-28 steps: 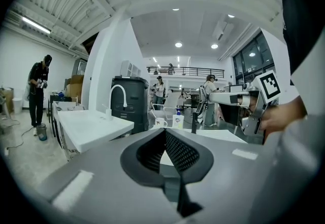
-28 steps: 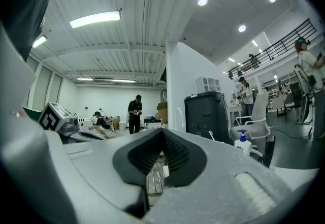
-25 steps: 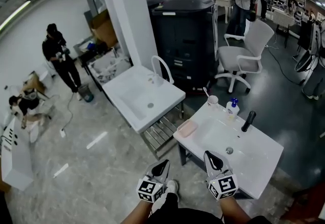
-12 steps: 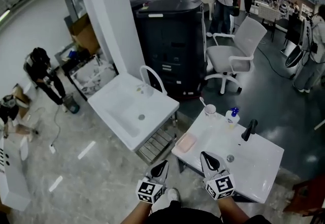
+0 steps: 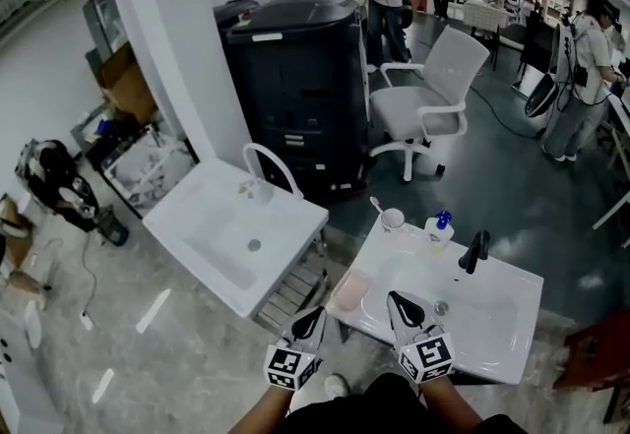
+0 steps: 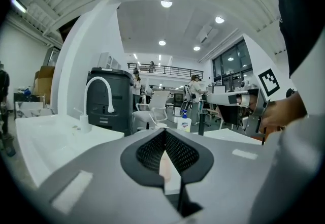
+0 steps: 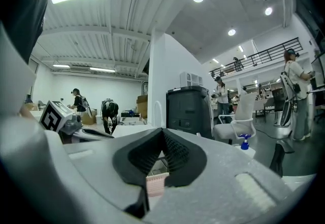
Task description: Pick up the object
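The pink tray lies on the left edge of the white sink, just ahead of both grippers; it is closer to them now than a second ago. The left gripper hangs over the floor beside the sink, its fingers pressed together on nothing; the right gripper hangs over the sink's near edge, fingers together too, holding nothing; the cup, the blue-topped bottle and the black tap stand along the sink's far side; the room behind has slid to the left in the head view.
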`<state>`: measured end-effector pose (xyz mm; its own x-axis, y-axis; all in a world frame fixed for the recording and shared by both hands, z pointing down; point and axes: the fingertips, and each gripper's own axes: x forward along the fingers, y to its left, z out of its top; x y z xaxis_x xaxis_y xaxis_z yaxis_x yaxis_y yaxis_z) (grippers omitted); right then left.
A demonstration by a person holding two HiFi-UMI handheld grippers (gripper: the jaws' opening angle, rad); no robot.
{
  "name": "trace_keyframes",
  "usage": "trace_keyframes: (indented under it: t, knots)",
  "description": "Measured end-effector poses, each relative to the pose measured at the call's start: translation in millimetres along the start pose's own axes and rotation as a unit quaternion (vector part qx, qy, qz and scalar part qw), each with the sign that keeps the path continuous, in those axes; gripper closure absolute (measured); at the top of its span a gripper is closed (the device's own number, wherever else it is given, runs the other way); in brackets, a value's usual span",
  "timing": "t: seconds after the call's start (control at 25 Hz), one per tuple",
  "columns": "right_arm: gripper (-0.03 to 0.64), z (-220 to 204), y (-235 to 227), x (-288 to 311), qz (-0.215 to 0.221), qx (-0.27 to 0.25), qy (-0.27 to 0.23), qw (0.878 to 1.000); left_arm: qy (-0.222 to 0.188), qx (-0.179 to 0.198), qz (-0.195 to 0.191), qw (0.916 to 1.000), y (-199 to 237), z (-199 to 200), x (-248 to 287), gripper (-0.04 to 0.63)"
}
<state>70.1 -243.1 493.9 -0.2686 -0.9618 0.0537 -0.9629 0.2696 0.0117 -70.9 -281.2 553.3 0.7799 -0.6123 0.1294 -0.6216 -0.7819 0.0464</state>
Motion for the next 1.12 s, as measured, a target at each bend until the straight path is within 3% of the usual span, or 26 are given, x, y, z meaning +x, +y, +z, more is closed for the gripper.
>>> trace_keyframes:
  t: [0.2,0.44,0.64,0.84,1.0,1.12]
  knots:
    - [0.614,-14,-16,-1,-0.004,0.005,0.022,1.0,0.012,0.004,-0.018,0.9998,-5,-5,23,0.578]
    - [0.614,-9,-34,7,0.017,-0.003,0.032,0.999,0.026,-0.006,0.011,0.9996,3,15,47,0.578]
    - [0.614,-21,-43,10,0.03,0.004,0.05,0.998,0.021,-0.001,0.018,0.9996,7,4,65,0.578]
    - [0.614,-31,-48,10,0.037,0.014,0.062,0.997,0.047,0.006,0.029,0.9985,7,-5,71,0.578]
    - [0.614,-36,-52,11,0.039,0.016,0.07,0.997,0.076,0.014,0.033,0.9964,10,-17,74,0.51]
    - [0.614,-44,-54,13,0.04,0.022,0.08,0.996,0.091,0.017,0.032,0.9952,12,-35,78,0.424]
